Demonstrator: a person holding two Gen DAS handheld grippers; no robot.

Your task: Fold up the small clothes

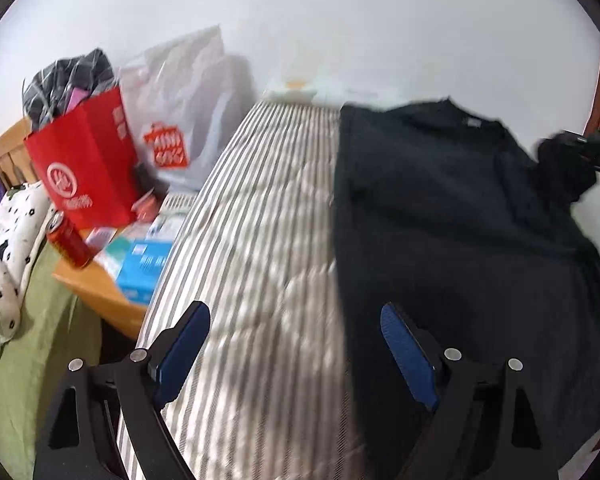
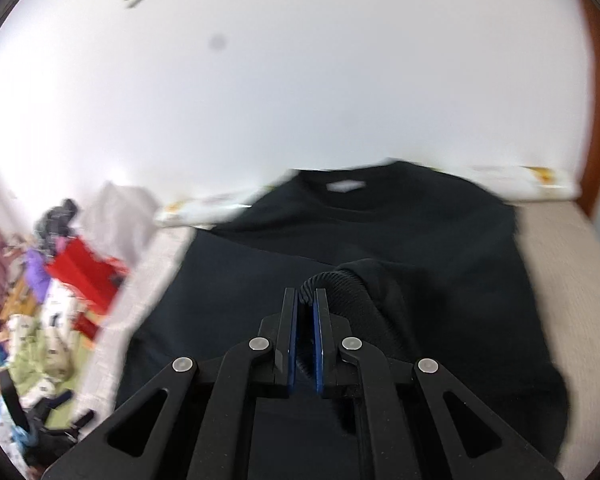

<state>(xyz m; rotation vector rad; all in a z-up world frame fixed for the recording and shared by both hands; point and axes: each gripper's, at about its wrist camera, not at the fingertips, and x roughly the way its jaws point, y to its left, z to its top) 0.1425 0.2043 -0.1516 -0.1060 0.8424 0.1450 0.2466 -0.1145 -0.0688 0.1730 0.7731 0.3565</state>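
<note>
A black sweatshirt (image 1: 452, 216) lies flat on the striped mattress (image 1: 260, 240), collar toward the wall. Its left side is folded in to a straight edge. My left gripper (image 1: 296, 316) is open and empty, held above the mattress at the sweatshirt's left edge. My right gripper (image 2: 306, 300) is shut on the ribbed cuff (image 2: 332, 280) of the sweatshirt's right sleeve and holds it above the sweatshirt's body (image 2: 260, 280). In the left wrist view the right gripper (image 1: 588, 148) shows at the far right with the sleeve bunched in it.
Left of the mattress stands a wooden bedside table (image 1: 96, 292) with a red paper bag (image 1: 84, 164), a red can (image 1: 68, 244), blue boxes (image 1: 140, 268) and a white plastic bag (image 1: 184, 112). A green blanket (image 1: 32, 340) lies below. A white wall is behind.
</note>
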